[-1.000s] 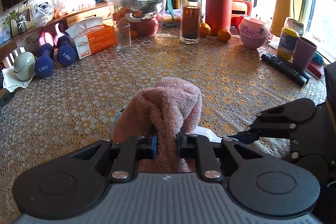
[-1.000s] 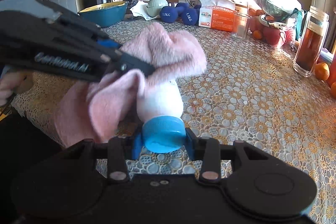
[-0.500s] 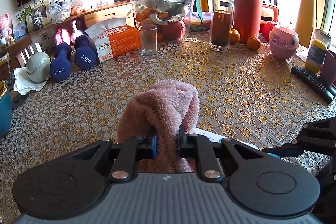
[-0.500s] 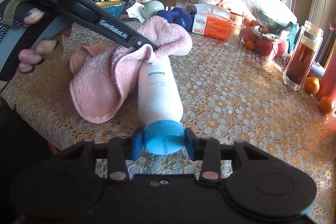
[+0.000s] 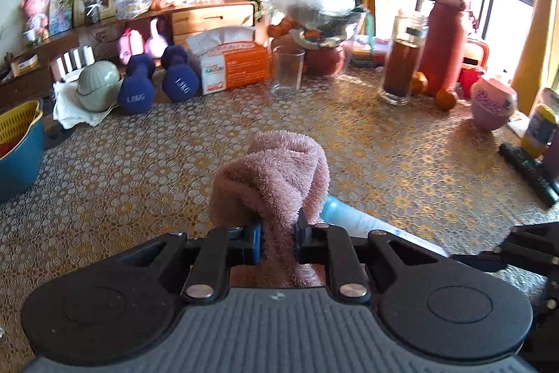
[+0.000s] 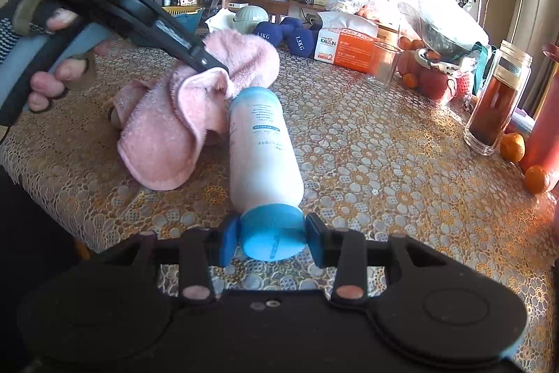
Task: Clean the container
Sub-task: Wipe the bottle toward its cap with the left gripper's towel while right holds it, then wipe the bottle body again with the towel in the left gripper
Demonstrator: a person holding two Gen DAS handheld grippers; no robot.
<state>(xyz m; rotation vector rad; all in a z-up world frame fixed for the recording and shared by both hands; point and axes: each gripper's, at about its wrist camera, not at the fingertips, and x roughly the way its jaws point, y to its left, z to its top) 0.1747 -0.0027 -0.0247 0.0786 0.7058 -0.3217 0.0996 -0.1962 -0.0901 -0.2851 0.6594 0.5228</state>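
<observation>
right gripper (image 6: 270, 238) clamps blue cap (image 6: 271, 235) of white bottle (image 6: 262, 145). left gripper (image 5: 278, 238) pinches pink towel (image 6: 181, 114), which touches bottle's far end at 11 o'clock.

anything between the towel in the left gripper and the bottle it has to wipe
Nothing visible. The pink towel, clamped in the left gripper, already rests against the far end of the bottle, which the right gripper holds by its blue cap.

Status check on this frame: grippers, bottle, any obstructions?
Left gripper shut on towel. Right gripper shut on bottle cap, bottle held level over table. Towel at bottle's far end. Nothing in the way.
</observation>
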